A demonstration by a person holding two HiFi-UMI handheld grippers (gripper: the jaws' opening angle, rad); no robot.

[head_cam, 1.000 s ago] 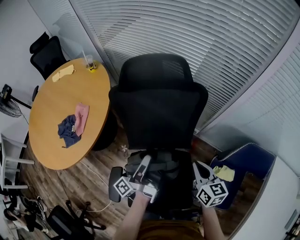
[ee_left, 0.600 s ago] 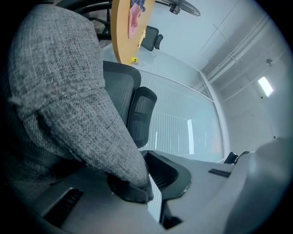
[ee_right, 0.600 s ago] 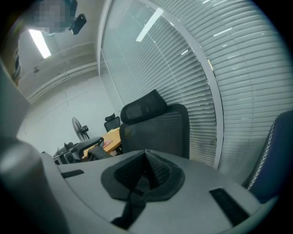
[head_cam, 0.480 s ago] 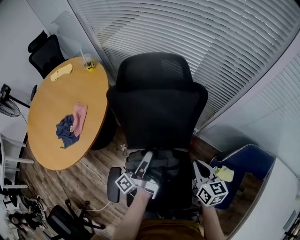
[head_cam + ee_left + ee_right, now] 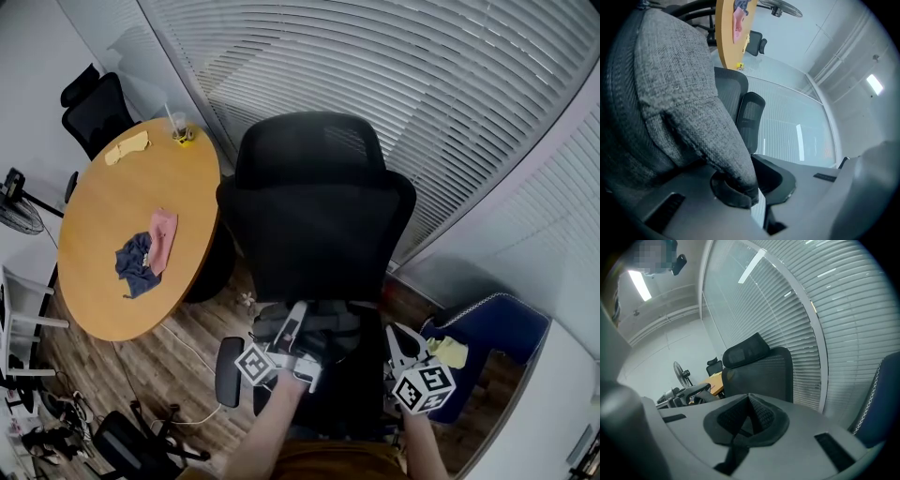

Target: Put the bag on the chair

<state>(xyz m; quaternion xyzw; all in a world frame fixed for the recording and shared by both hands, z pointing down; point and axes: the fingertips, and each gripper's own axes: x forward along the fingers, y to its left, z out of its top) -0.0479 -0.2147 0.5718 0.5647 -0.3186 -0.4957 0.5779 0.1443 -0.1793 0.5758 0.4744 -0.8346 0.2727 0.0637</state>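
Observation:
A black mesh office chair (image 5: 319, 216) stands in the middle of the head view, its tall back towards the window blinds. A dark grey fabric bag (image 5: 328, 326) sits low over its seat, between my two grippers. My left gripper (image 5: 294, 319) is shut on a fold of the grey bag (image 5: 679, 93); the left gripper (image 5: 757, 194) view is filled with this cloth. My right gripper (image 5: 398, 339) is at the bag's right side. In its own view the right gripper (image 5: 747, 416) is shut on a thin dark strap (image 5: 736, 451) that hangs out below the pads. I cannot tell whether the bag rests on the seat.
A round wooden table (image 5: 112, 281) stands to the left, with a blue cloth (image 5: 136, 261), a pink cloth (image 5: 162, 234) and a yellow cloth (image 5: 127, 145) on it. Beyond it is a second black chair (image 5: 94, 108). A blue seat (image 5: 492, 323) stands at the right. Cables lie on the floor at the lower left.
My left gripper has edged slightly right and forward with the bag fold. The right gripper has hardly moved.

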